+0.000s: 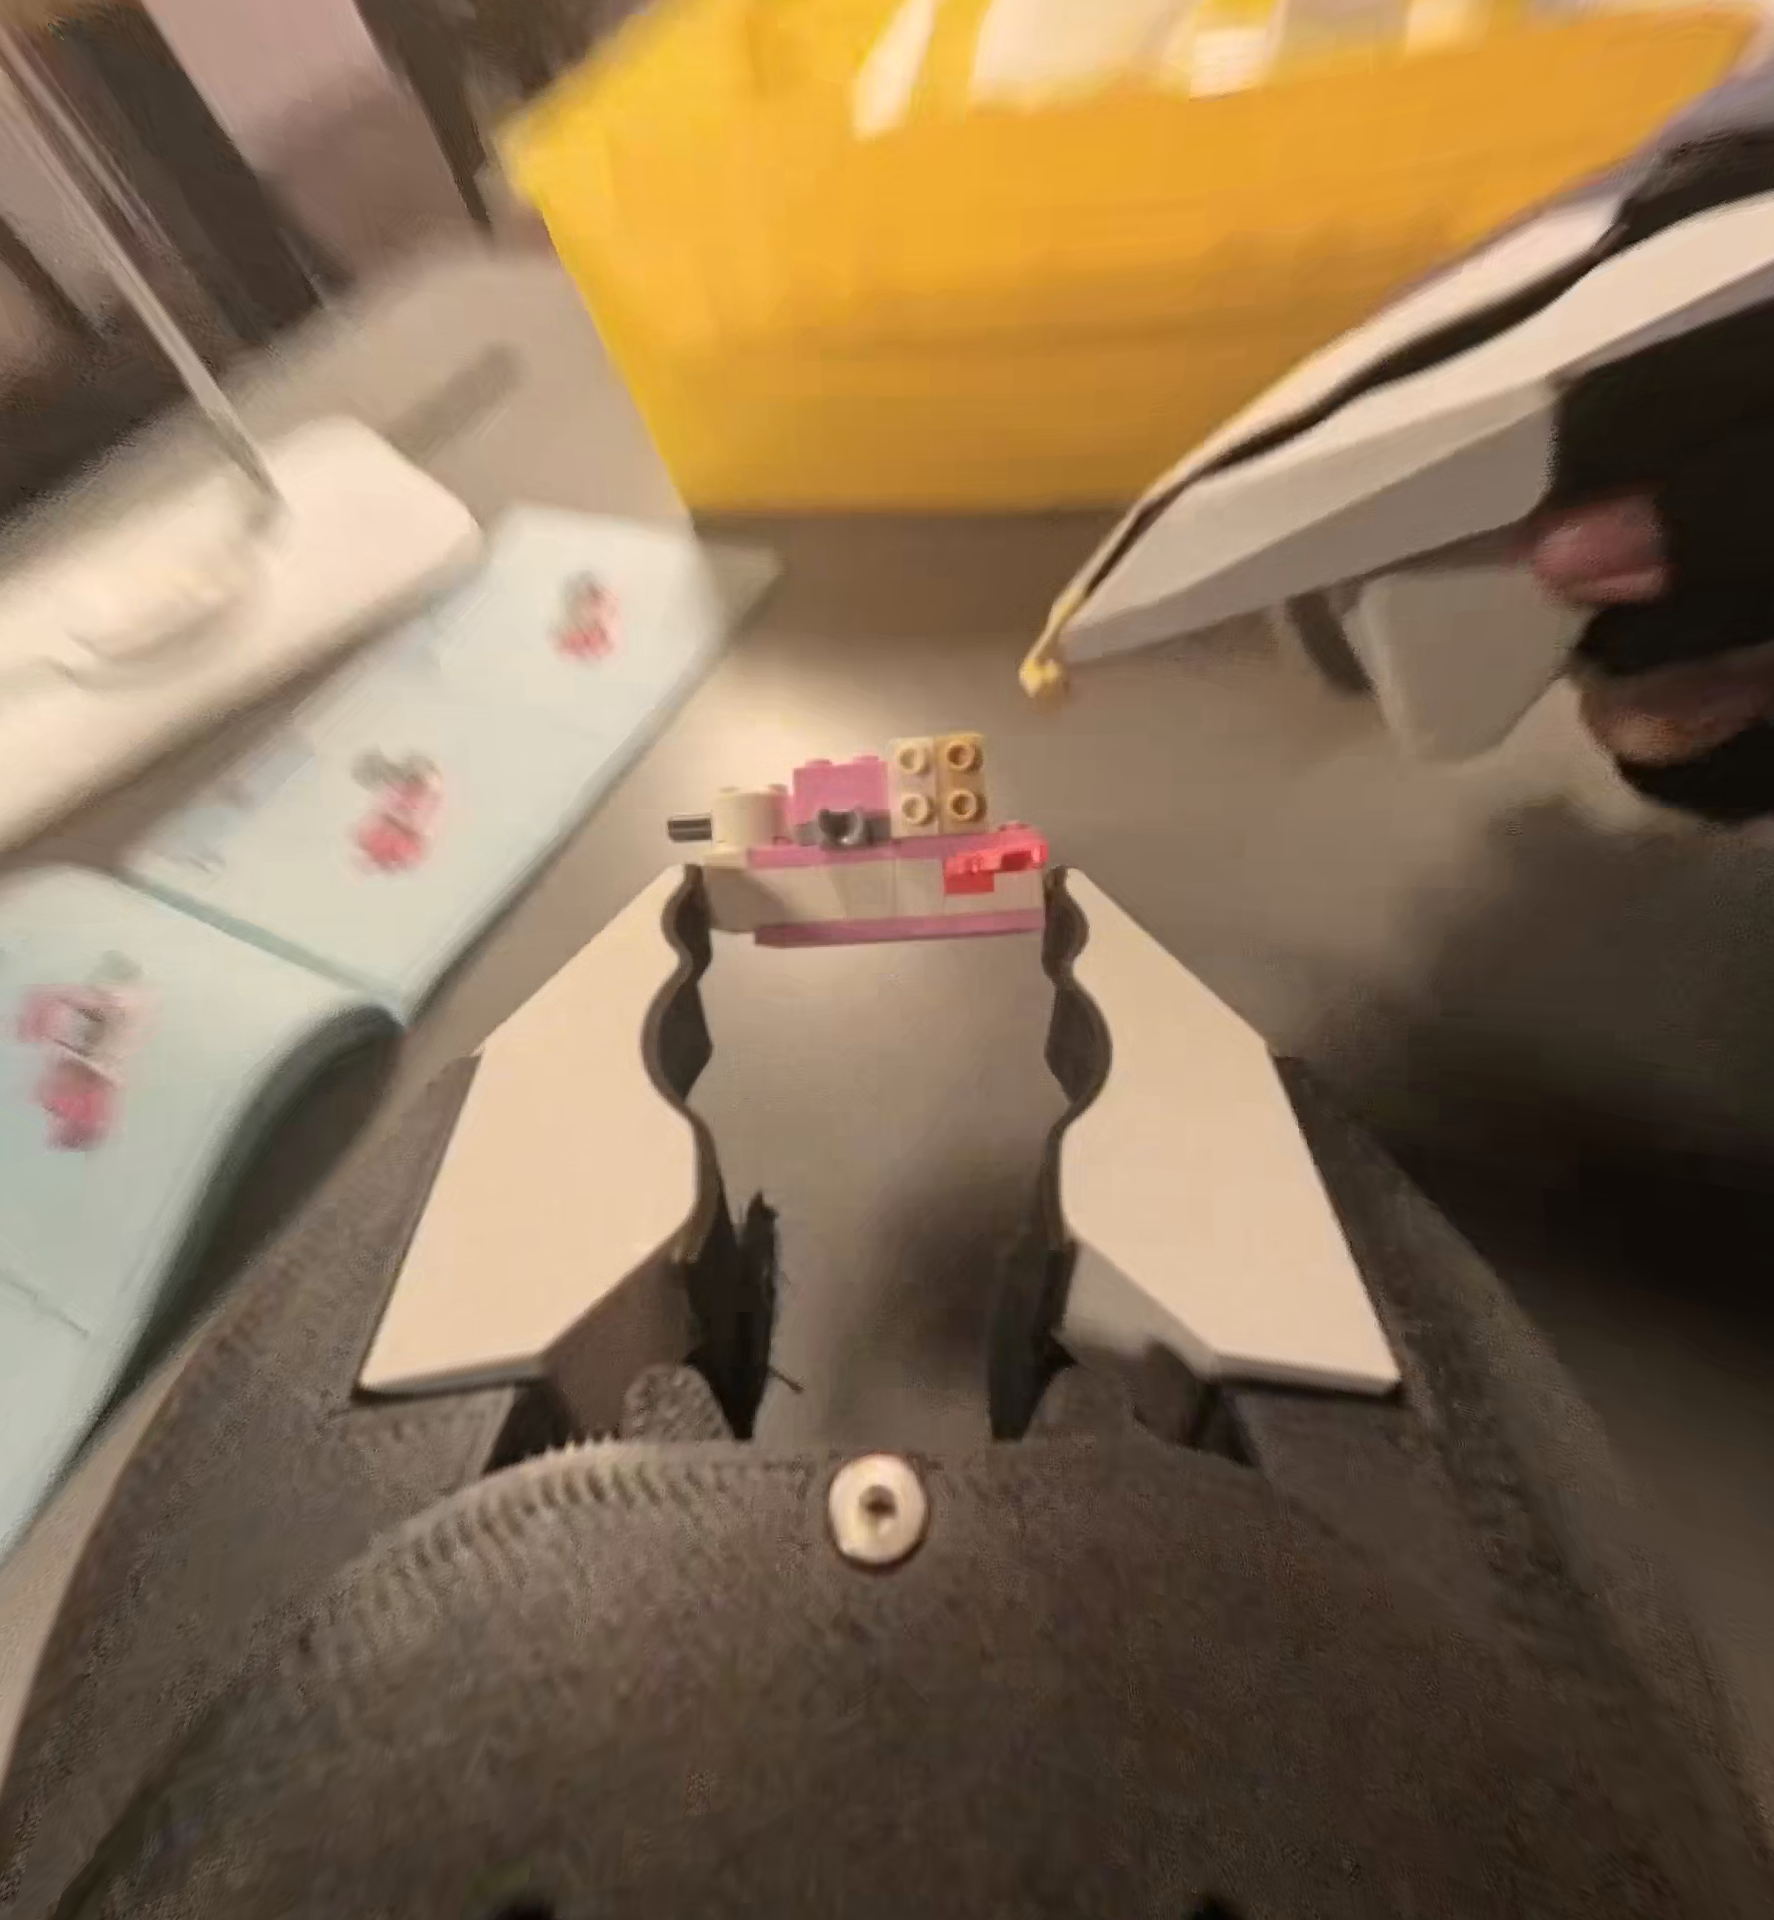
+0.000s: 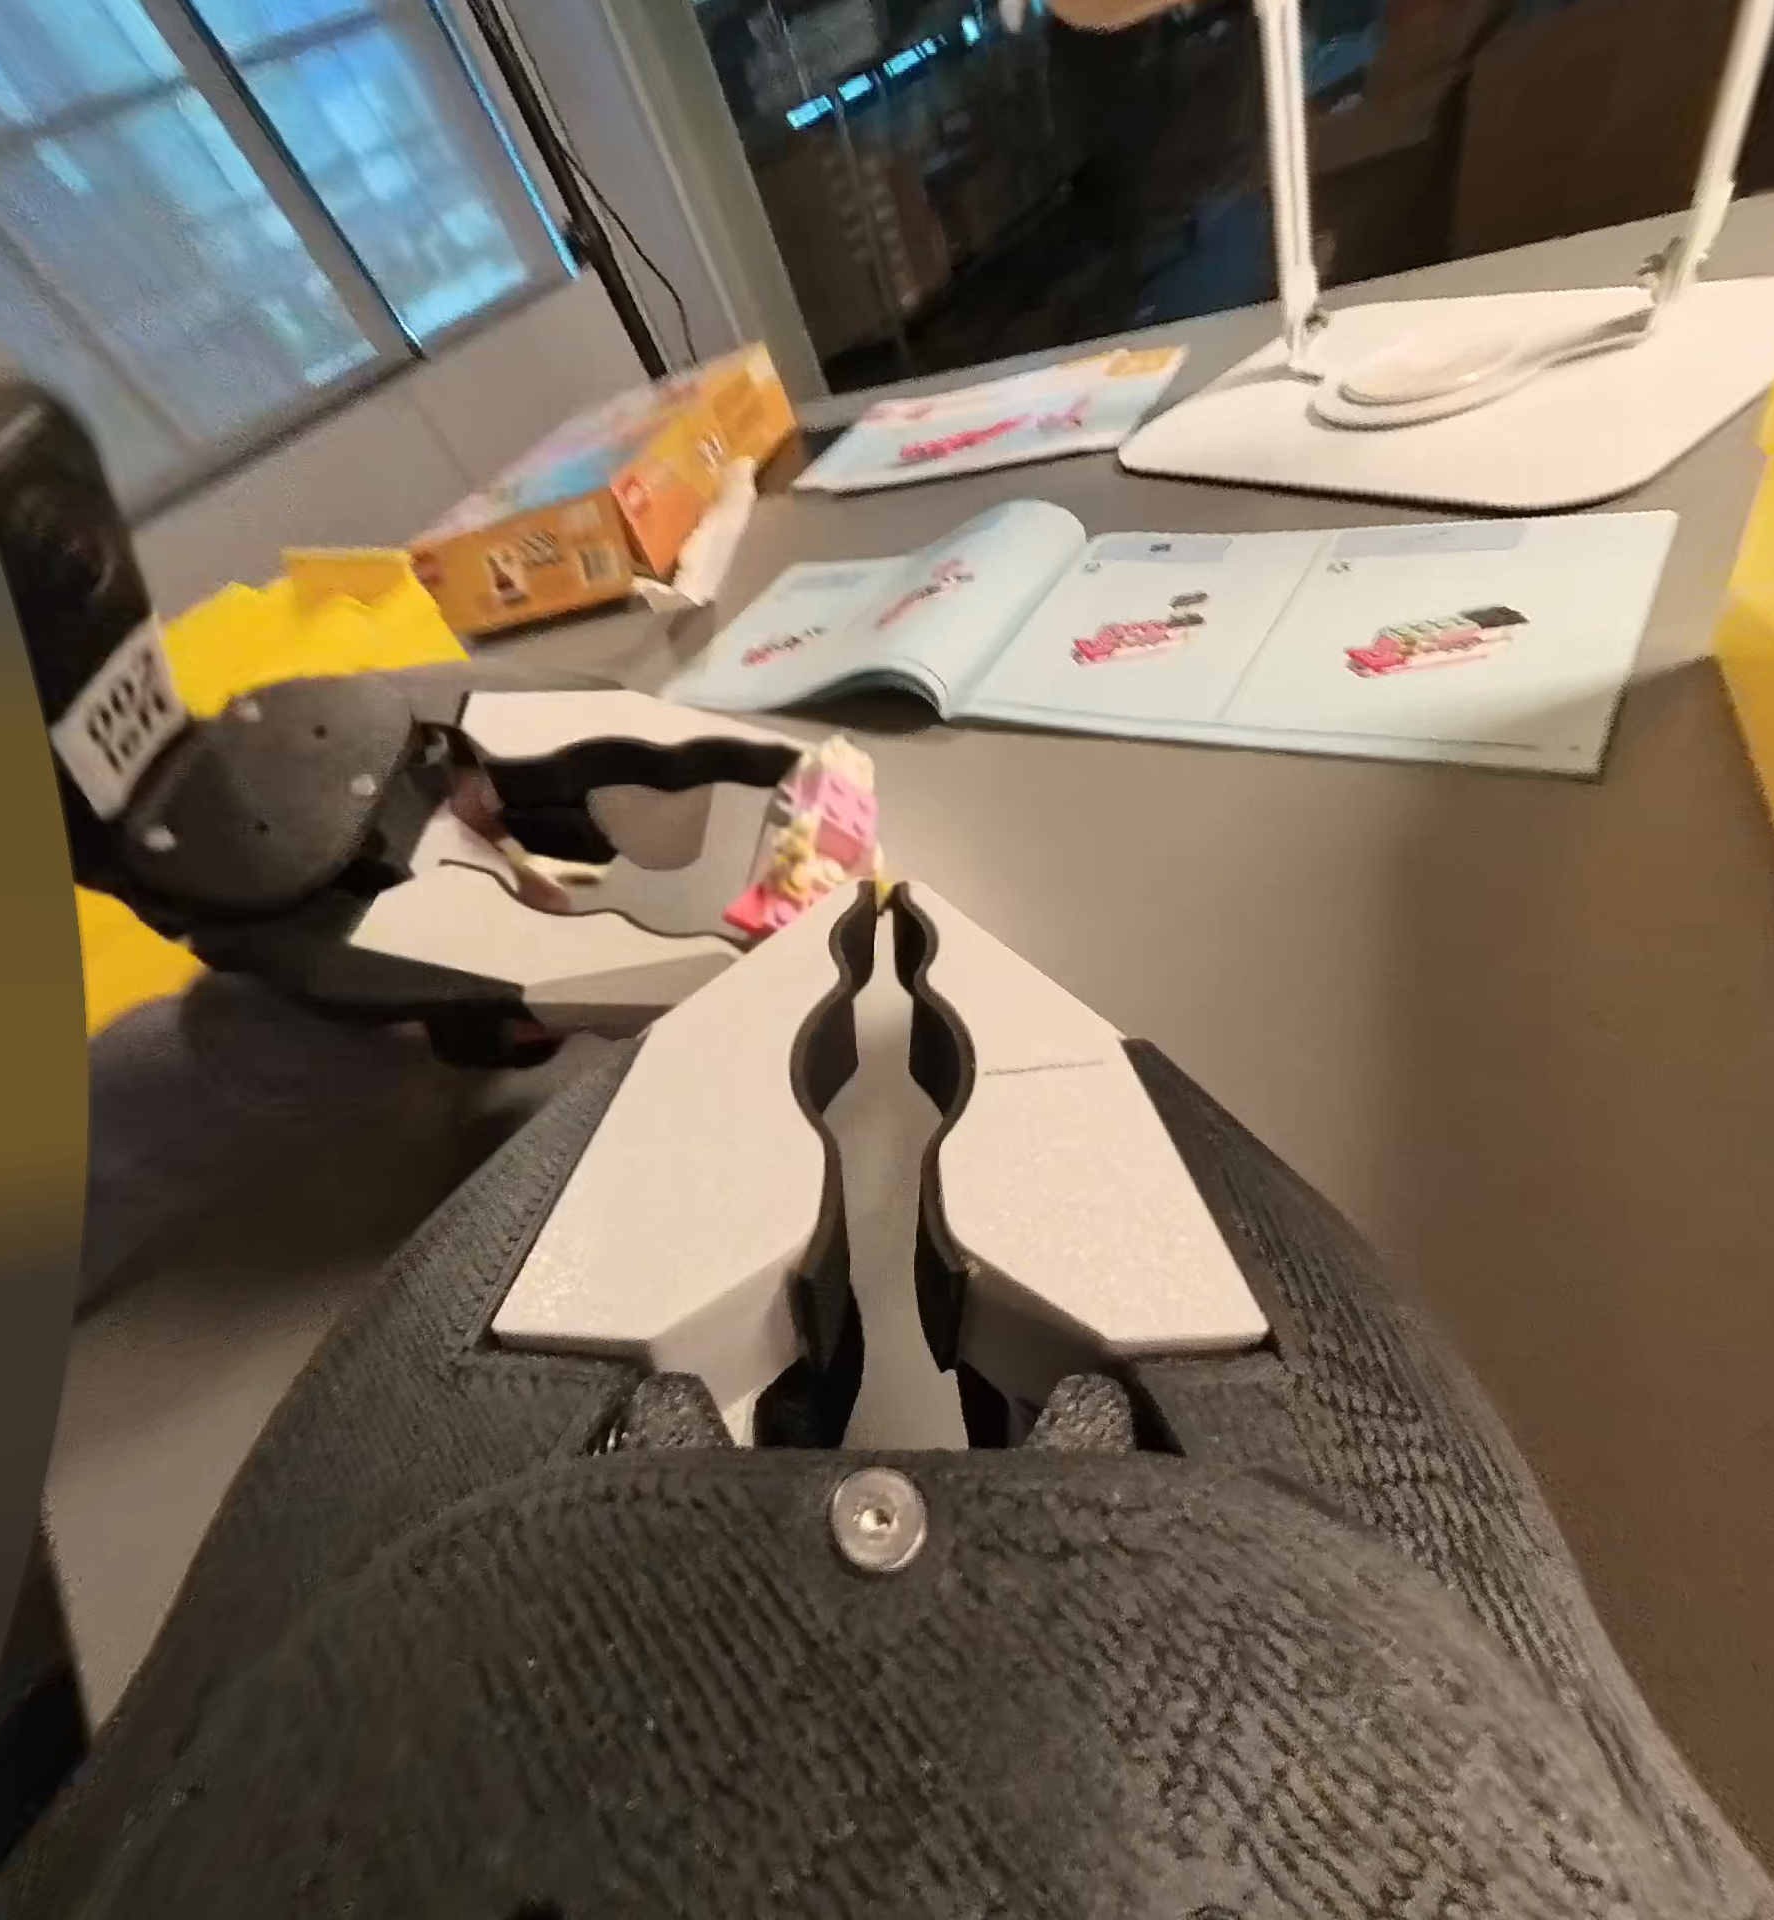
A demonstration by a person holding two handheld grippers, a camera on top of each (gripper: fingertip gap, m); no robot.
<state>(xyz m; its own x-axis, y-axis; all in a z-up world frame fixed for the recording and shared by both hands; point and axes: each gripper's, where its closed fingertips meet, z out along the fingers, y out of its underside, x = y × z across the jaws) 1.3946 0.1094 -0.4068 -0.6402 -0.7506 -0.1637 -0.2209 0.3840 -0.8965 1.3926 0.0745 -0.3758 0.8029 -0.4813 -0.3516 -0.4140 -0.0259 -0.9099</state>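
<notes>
Gripped at the very fingertips of the left claw [image 1: 867, 894], about half open: a small pink, white and tan brick model [image 1: 862, 862], one pad against each end, clear of the desk [image 2: 1278, 987] and, seen from the right wrist, tilted on edge. Pinched in the nearly closed tips of the right claw [image 2: 883, 904]: a tiny yellow piece [image 2: 879, 891], barely showing, just beside the model's lower edge and to the right of the left claw.

Risks, as judged from here:
- Shallow hold on the model. Only the end faces caught, nothing seated in the wavy pads further back; likely to pivot or pop out under any sideways push from the right claw.
- Squeezing along the model's length: could split a seam between bricks or shed the loose-looking parts on top.
- Sliver of yellow piece in the right tips: easily twisted, flicked away or dropped, then hard to find on the desk.
- Heavy blur in the left wrist view, hinting at a fast swing; poor alignment or a knock between the two claws possible.
- Open booklet [image 2: 1278, 644] left of the left claw and yellow bin [image 1: 966, 312] ahead of it: both near enough to be clipped.
</notes>
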